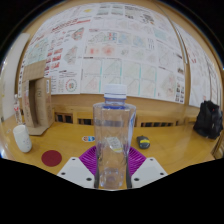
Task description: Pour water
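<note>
So a clear plastic water bottle [114, 140] with a pale blue cap is seen upright right between the two fingers of the claw [113, 163], and it's being gripped there, with the purple pads [92, 157] pressed against its lower sides. The bottle is seen right up close, over the yellowish wooden bench [170, 145].

Off to the left on the bench, a flat dark red round thing [51, 158] is laid down, and a white cup [22, 138] is stood just beyond it. A cardboard box [38, 100] is propped up behind those. To the right of the bottle, a small dark round object with a yellow bit [144, 142] is spotted, can't really be made out. A black bag [208, 118] is parked at the far right. The back wall is covered with printed paper sheets [110, 55].
</note>
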Tool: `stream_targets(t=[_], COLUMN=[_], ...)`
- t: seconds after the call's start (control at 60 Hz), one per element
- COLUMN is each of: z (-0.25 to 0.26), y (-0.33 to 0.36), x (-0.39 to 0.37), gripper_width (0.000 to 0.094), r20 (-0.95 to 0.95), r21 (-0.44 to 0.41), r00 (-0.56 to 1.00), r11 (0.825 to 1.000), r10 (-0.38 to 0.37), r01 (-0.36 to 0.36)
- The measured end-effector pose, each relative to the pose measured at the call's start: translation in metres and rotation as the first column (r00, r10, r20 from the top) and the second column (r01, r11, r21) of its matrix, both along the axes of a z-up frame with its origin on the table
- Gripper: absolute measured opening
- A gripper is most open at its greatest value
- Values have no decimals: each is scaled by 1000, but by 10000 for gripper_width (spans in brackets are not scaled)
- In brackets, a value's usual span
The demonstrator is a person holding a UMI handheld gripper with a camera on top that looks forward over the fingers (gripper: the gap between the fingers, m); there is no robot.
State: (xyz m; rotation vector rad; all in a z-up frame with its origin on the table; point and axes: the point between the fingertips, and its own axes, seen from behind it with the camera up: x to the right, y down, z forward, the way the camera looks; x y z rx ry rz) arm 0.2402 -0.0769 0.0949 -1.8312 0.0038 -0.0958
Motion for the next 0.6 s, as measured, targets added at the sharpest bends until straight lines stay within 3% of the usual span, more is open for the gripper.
stream_targets(t=[0.283,0.45,0.6], z=[121,200,216], y=[15,36,56], x=[-8,-72,-166], gripper_width=[357,355,355], r20=[477,836,992], r21=[124,178,106], r00=[869,530,82], r11=[989,984,981], r10=[-132,-140,-93], r01=[82,-22,-165])
